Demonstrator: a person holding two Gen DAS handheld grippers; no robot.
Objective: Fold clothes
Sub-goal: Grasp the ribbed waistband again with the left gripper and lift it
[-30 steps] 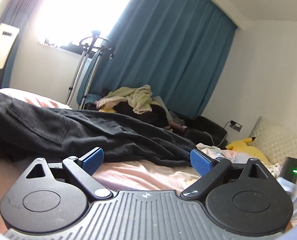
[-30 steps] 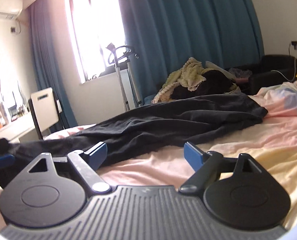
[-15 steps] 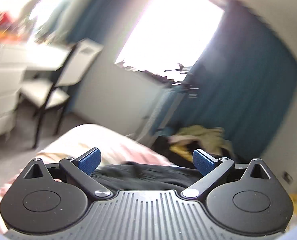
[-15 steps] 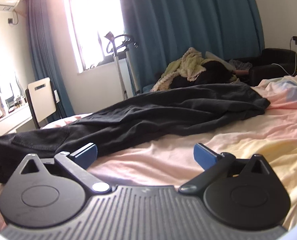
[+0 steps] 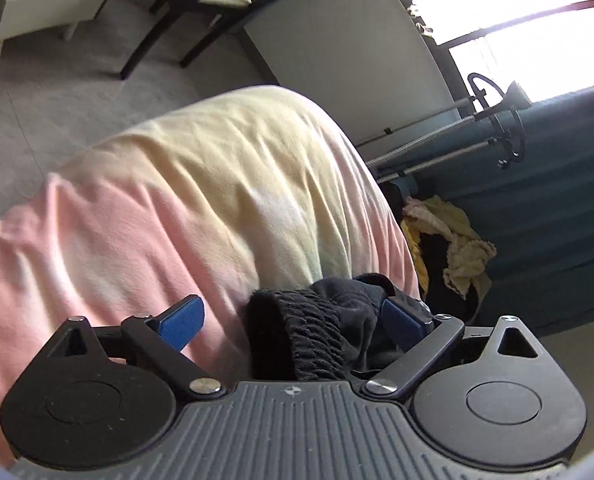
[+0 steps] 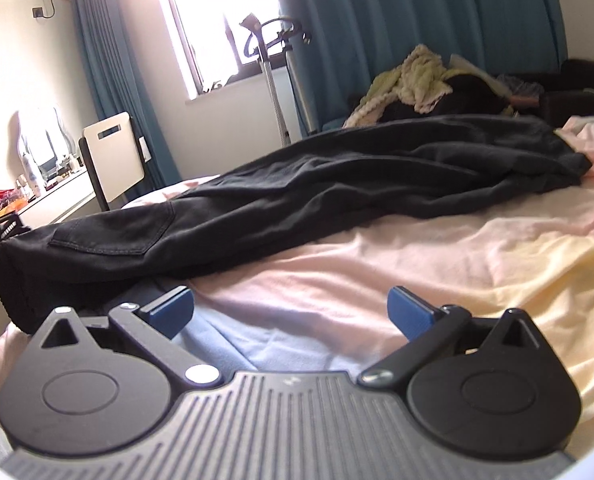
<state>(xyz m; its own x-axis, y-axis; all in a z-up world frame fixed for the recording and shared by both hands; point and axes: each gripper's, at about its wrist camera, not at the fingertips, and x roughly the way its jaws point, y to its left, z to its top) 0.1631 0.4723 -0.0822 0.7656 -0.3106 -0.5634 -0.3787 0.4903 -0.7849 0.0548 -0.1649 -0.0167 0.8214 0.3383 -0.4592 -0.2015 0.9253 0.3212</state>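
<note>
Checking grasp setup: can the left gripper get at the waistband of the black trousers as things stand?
Probably yes. The ribbed waistband already sits between the open fingers of the left gripper, with nothing in between; only closing seems left.

Blk trousers [image 6: 297, 200]; pink/yellow sheet [image 5: 177, 200].

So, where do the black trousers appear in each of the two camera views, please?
Left wrist view: only the ribbed waistband end of the black trousers shows, low centre, between the open left tongs.
Right wrist view: the black trousers lie stretched across the bed from far left to upper right, beyond the open right tongs.
Shared landmark: the yellow-green clothes pile before the blue curtain.
</note>
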